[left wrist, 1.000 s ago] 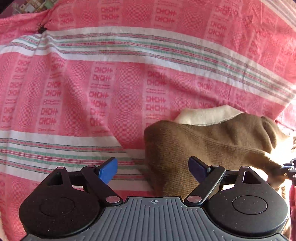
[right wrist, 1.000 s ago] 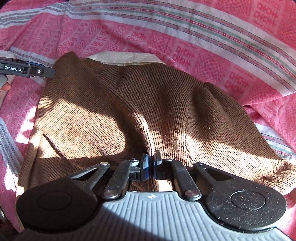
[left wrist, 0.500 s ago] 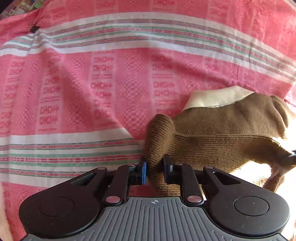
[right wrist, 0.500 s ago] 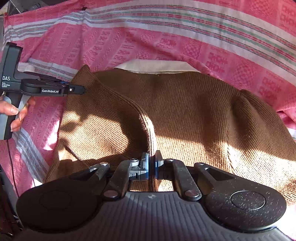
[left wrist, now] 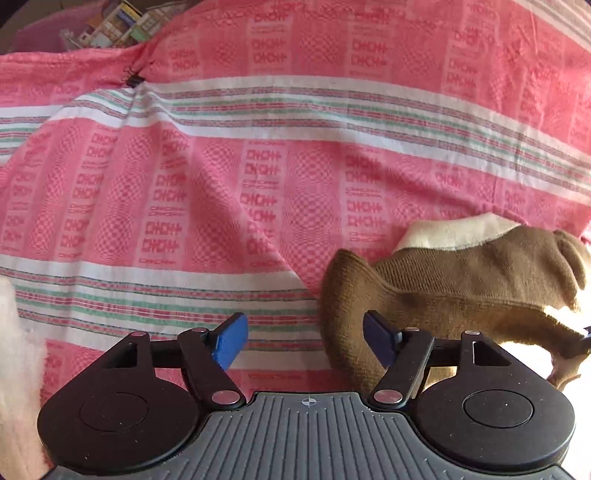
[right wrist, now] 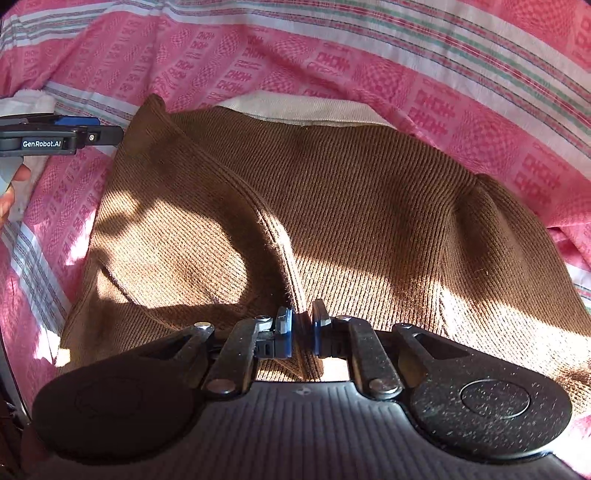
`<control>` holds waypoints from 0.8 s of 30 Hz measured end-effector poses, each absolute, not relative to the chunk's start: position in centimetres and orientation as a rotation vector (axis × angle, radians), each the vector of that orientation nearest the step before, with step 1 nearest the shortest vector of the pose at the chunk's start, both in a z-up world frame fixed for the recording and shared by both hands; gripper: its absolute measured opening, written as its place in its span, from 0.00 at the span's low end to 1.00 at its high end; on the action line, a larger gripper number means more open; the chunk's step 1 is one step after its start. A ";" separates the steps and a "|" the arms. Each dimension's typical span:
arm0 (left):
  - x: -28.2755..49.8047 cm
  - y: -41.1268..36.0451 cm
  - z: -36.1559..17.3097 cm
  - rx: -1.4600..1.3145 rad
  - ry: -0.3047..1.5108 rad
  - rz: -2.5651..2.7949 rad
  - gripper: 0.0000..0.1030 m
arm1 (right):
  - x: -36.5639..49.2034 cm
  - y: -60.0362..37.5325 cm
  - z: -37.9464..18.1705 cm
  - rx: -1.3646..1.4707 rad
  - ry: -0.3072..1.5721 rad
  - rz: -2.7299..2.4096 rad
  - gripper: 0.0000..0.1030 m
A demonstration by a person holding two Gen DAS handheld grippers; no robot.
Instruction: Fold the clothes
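Note:
A brown ribbed knit sweater (right wrist: pixel 332 206) with a cream collar (right wrist: pixel 295 110) lies on the pink patterned cloth (right wrist: pixel 295 48). My right gripper (right wrist: pixel 302 326) is shut on a raised fold of the sweater at its near edge. In the left wrist view the sweater (left wrist: pixel 461 280) lies at the lower right, its left corner standing up. My left gripper (left wrist: pixel 306 341) is open and empty, its right pad just beside that corner. The left gripper also shows in the right wrist view (right wrist: pixel 74 133) at the sweater's far left corner.
The pink, white and green striped cloth (left wrist: pixel 258 166) covers the whole surface, with wrinkles. A white fluffy item (left wrist: pixel 18 369) sits at the left edge. Boxes or books (left wrist: pixel 122 22) lie beyond the cloth's far edge. A small black clip (left wrist: pixel 135 78) pins the cloth.
My left gripper closed on the sweater's left corner half a second ago and has now opened and let it go. My right gripper stays shut on the fold.

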State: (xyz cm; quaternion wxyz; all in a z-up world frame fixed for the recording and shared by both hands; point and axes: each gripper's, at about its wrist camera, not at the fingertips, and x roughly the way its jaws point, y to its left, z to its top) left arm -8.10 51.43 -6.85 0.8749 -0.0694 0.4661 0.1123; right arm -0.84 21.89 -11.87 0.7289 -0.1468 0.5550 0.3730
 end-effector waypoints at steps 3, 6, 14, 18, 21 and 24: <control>-7.7 51.1 -7.1 -0.153 0.976 0.226 0.63 | -1.4 21.8 -12.0 -0.305 1.227 0.830 0.13; -8.6 50.4 -7.3 -0.129 0.997 0.225 0.13 | -1.6 21.5 -11.9 -0.300 1.223 0.830 0.13; -10.8 48.6 -8.1 -0.063 1.053 0.221 0.52 | -0.6 21.1 -12.3 -0.281 1.197 0.756 0.39; -14.2 46.7 -7.8 -0.075 1.076 0.172 0.63 | -1.0 20.7 -12.0 -0.279 1.183 0.778 0.55; -17.6 44.9 -7.4 -0.100 1.090 0.118 0.75 | -1.0 20.5 -12.1 -0.272 1.188 0.783 0.55; -19.5 43.0 -7.3 -0.073 1.094 0.092 0.81 | -1.1 20.2 -12.3 -0.261 1.192 0.785 0.55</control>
